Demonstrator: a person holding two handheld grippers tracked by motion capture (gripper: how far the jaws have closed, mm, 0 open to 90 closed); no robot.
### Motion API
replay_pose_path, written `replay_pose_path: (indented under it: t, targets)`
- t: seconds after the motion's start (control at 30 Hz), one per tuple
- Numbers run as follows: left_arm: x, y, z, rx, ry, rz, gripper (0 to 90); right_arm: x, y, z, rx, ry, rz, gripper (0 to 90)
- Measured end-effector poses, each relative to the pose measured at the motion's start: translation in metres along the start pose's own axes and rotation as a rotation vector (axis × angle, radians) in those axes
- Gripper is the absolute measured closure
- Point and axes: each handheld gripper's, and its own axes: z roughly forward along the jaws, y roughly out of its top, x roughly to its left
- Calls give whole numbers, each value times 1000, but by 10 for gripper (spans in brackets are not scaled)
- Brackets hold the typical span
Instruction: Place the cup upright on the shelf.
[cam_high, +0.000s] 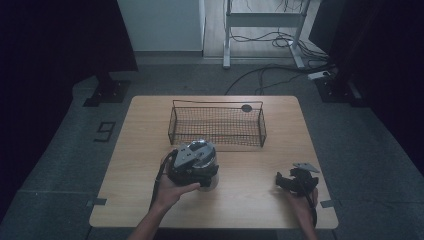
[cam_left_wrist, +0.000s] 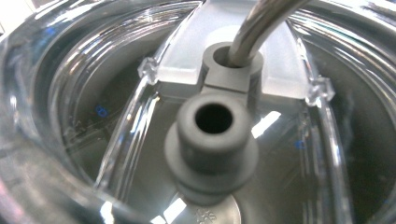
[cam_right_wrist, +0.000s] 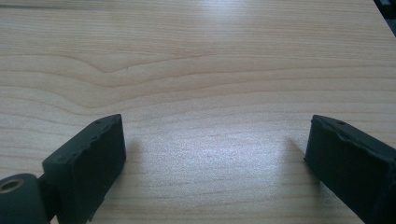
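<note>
On a pale wooden table (cam_high: 150, 200) seen from the high view, a dark wire-mesh basket (cam_high: 217, 124), rectangular and open-topped, stands toward the far side. Just in front of it the left gripper (cam_high: 196, 161), held by the person's left hand (cam_high: 172, 191), sits over a clear rounded container (cam_high: 211, 177) at the table's middle. Whether its jaws are apart or together cannot be told. Near the right edge, well apart from the container, the right gripper (cam_high: 296, 181) rests low over the wood in the right hand (cam_high: 303, 203).

In the left gripper view, the lens is pressed close to glossy transparent plastic with concentric ridges and bright reflections. A matte grey rubbery plug (cam_left_wrist: 212, 140), tubular with a round hole and a flanged base, stands at centre; behind it a shiny metal tube (cam_left_wrist: 261, 23) curves into a grey socket set in a frosted bar.

In the right gripper view, two black blocky jaws with ridged inner faces stand wide apart over bare wood grain.
</note>
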Motion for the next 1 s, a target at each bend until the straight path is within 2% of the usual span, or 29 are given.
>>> replay_pose_path:
  t: [0.27,0.5,0.73,0.9,1.0]
  targets:
    - [7,17,-2,-18,10,13,40,0,-1,-1,0,0,7,54]
    - [15,25,2,-27,24,0,40,0,0,0,-2,1,6,54]
    - [21,35,3,-39,44,25,40,0,0,-1,1,1,5,54]
    - [31,45,3,-47,30,2,40,0,0,-1,1,1,5,54]
    - [34,50,4,-47,45,10,40,0,-1,-1,0,1,3,54]
